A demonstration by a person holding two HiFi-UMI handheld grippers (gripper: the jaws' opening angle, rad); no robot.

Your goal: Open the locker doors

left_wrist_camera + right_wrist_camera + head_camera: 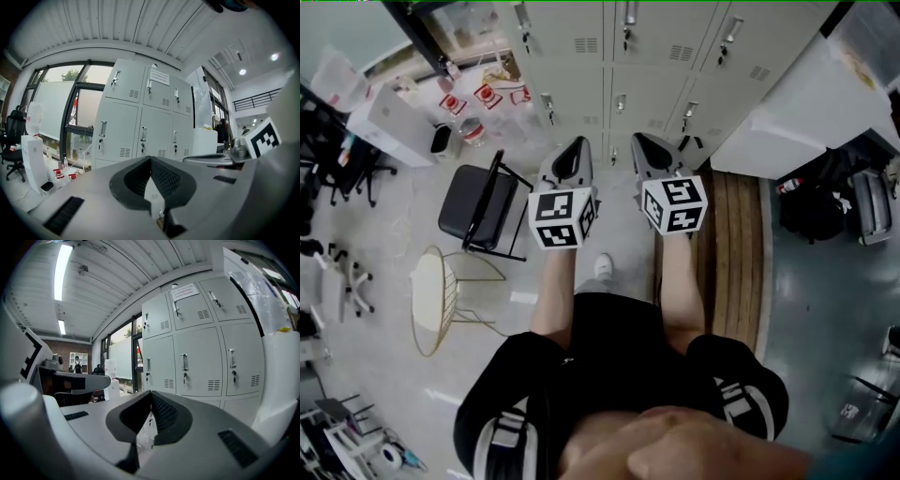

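Observation:
A bank of pale grey lockers [619, 56] stands ahead of me, several doors in two rows, all closed, each with a metal handle and a key lock. Both grippers are held side by side at chest height, pointing at the lockers and well short of them. My left gripper [578, 142] is shut, its tips meeting with nothing between them. My right gripper [638, 139] is shut and empty too. In the left gripper view the lockers [143, 119] fill the middle beyond the closed tips [151, 158]. The right gripper view shows the lockers [201, 352] to the right of its tips [151, 393].
A black folding chair [473, 206] and a round wire side table [431, 295] stand to my left. A wooden bench [733, 253] runs along my right, beside a large white box [806, 103]. Bottles and red-and-white items [473, 108] lie on the floor by the window.

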